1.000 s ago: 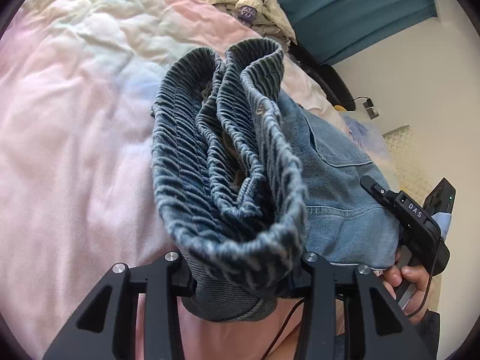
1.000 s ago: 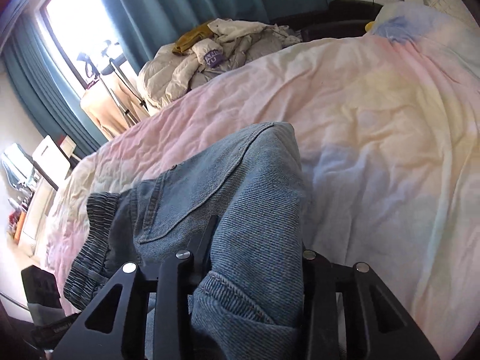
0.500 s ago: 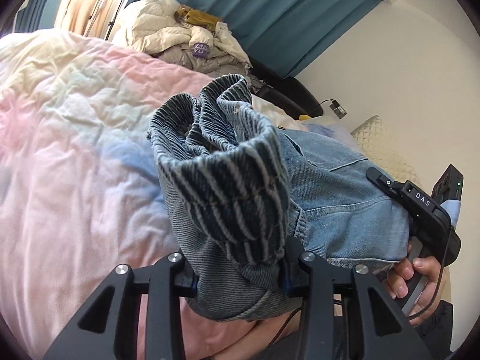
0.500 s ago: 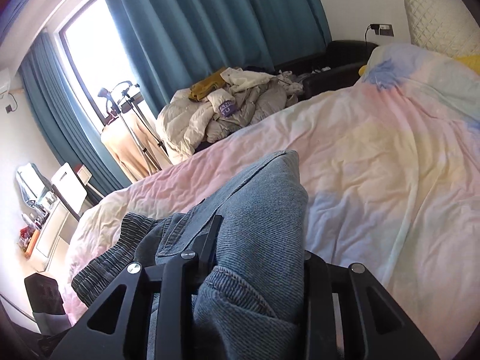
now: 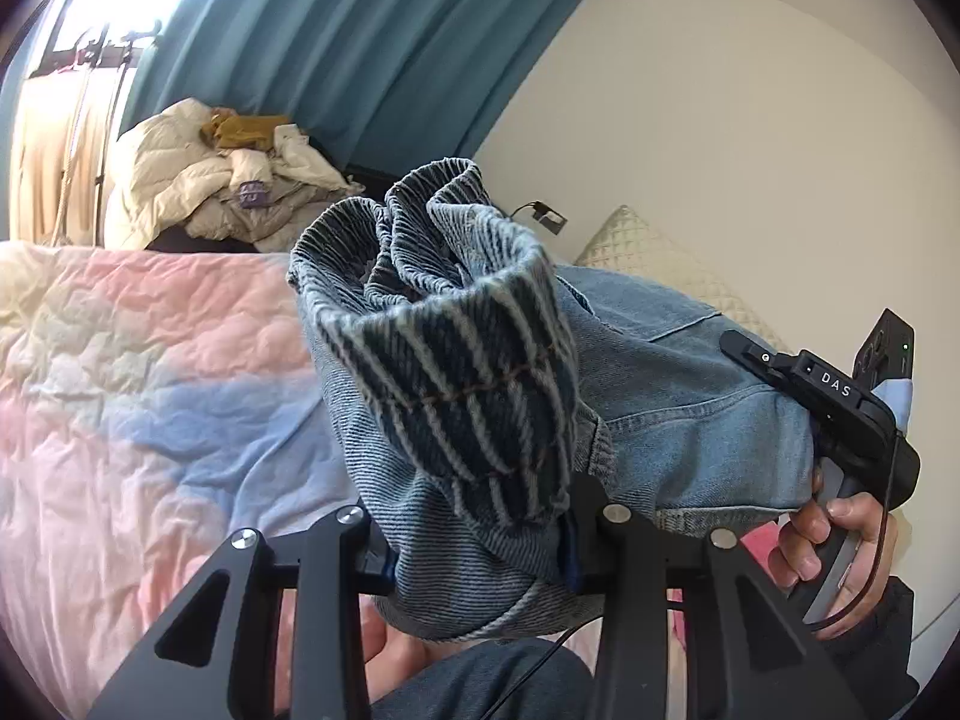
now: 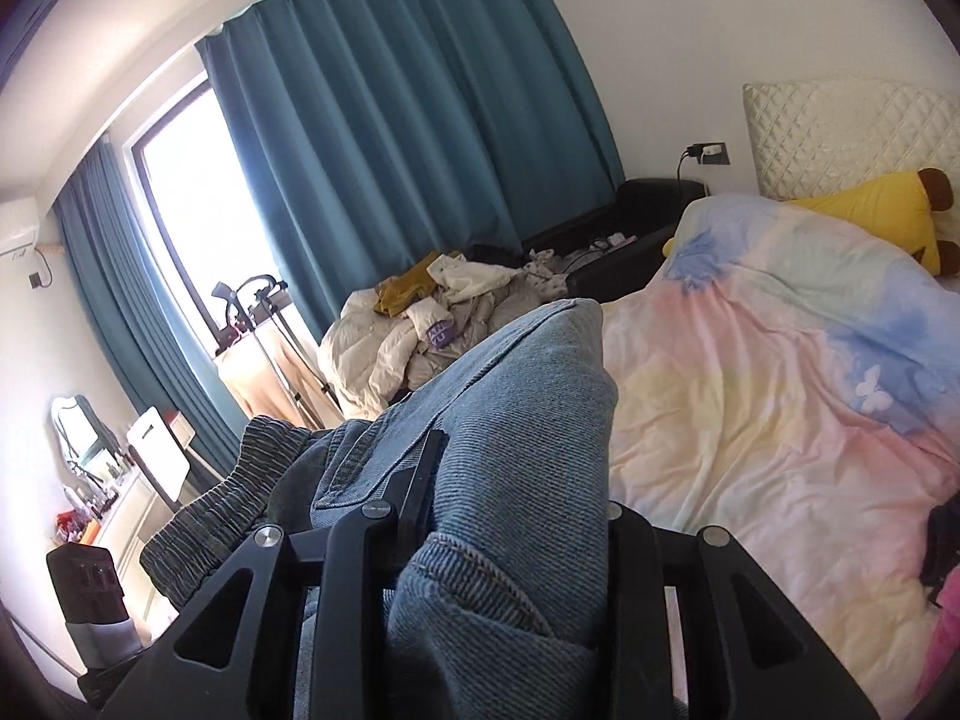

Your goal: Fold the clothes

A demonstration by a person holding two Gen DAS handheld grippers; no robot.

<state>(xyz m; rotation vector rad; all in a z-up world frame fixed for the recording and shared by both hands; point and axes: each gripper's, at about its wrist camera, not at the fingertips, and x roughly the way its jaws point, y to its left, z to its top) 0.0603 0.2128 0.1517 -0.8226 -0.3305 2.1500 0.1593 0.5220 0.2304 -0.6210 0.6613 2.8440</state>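
I have raised the denim garment (image 5: 660, 396) clear of the bed (image 5: 120, 396). My left hand-held gripper (image 5: 474, 534) clamps its ribbed waistband; my right hand-held gripper (image 6: 510, 546) clamps the opposite denim edge. The garment now hangs between them, ready to spread.

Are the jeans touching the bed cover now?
Cannot tell. In both wrist views the jeans hide their own underside, so neither shows contact or gap with the bed cover.

Bright daylight, blown-out window (image 6: 198, 204), fisheye-bent dark edges, perhaps slight blur
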